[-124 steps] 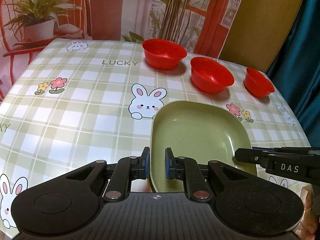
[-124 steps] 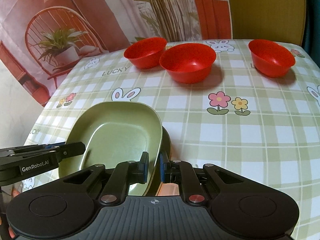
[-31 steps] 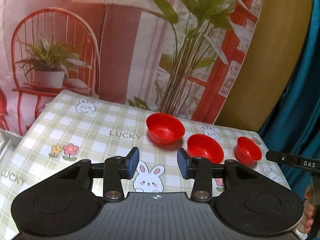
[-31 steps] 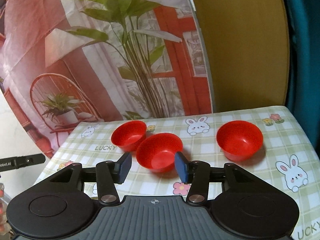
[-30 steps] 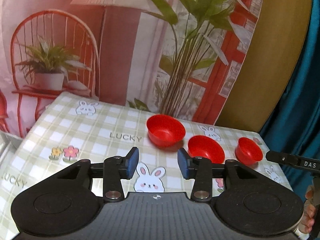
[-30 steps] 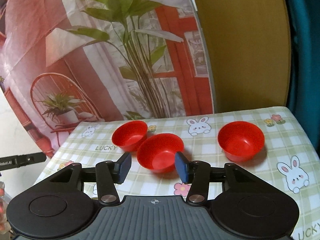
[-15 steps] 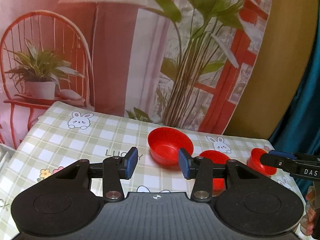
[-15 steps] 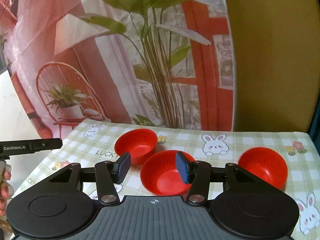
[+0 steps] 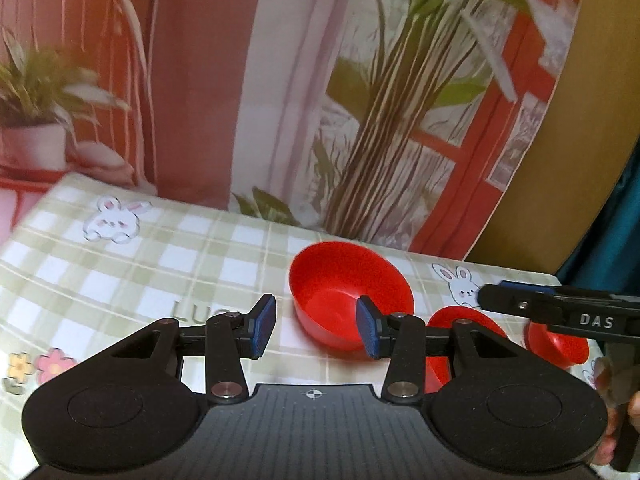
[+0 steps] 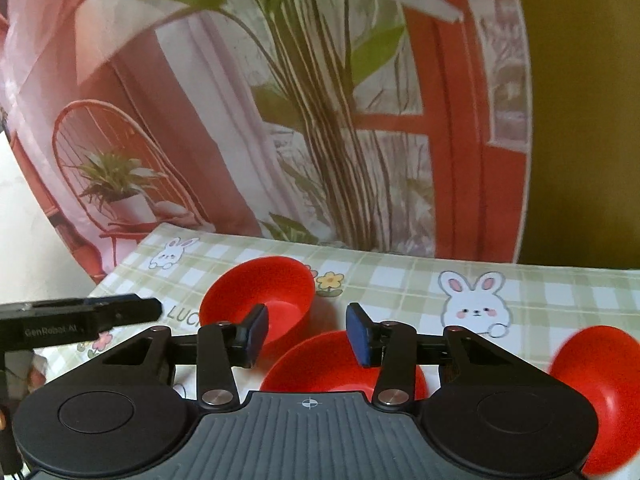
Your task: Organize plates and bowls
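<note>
Three red bowls stand in a row on the checked tablecloth. In the left wrist view the left bowl (image 9: 344,292) lies just beyond my left gripper (image 9: 316,330), which is open and empty. The middle bowl (image 9: 460,320) and the small right bowl (image 9: 556,344) are partly hidden behind its right finger and the other gripper. In the right wrist view my right gripper (image 10: 308,334) hovers over the middle bowl (image 10: 320,364), its jaws closing with nothing between the pads. The left bowl (image 10: 260,292) and right bowl (image 10: 600,380) flank it. No plates are in view.
The table (image 9: 120,272) carries a green checked cloth with rabbits and flowers. A printed backdrop (image 9: 280,80) with plants and a chair hangs right behind its far edge. A teal curtain (image 9: 616,220) is at the right. A hand (image 9: 618,420) holds the other gripper.
Both grippers have moved forward and down toward the bowls, which now look larger and closer. The right gripper's jaws have narrowed a little. The green plates held earlier are out of view.
</note>
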`<move>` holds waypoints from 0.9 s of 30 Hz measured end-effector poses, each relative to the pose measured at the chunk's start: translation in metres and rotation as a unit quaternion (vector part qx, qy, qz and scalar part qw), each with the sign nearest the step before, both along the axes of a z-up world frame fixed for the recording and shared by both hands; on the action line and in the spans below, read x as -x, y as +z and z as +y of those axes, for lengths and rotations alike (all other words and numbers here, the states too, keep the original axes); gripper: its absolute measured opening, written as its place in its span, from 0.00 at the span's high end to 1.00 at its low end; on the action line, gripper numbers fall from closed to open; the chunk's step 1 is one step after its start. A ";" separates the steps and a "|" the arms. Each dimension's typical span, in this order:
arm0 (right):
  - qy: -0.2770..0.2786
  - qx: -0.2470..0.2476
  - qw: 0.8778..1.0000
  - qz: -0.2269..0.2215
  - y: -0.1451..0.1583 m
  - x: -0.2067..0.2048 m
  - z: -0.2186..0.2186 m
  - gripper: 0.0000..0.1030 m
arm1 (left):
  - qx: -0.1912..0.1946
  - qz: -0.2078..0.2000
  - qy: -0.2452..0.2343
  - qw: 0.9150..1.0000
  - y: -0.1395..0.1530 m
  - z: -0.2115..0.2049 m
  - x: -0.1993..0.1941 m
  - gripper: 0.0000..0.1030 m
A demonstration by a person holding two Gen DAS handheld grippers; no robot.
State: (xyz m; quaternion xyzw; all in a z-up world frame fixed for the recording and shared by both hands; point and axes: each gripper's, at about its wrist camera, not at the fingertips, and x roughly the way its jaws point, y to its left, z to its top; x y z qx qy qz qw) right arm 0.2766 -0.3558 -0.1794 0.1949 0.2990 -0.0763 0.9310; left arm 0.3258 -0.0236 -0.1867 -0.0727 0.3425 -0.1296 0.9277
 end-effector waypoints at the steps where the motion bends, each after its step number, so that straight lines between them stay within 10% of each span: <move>1: 0.001 -0.004 1.000 0.003 -0.004 -0.005 -0.002 0.61 | 0.005 0.005 0.000 1.000 -0.003 0.000 -0.004 0.55; 19: 0.012 -0.020 0.999 0.045 -0.036 -0.055 -0.004 0.63 | 0.053 0.061 0.010 0.997 -0.042 0.001 -0.047 0.71; 27: 0.017 -0.026 0.997 0.064 -0.043 -0.066 -0.003 0.86 | 0.056 0.058 0.007 0.997 -0.046 0.000 -0.049 0.86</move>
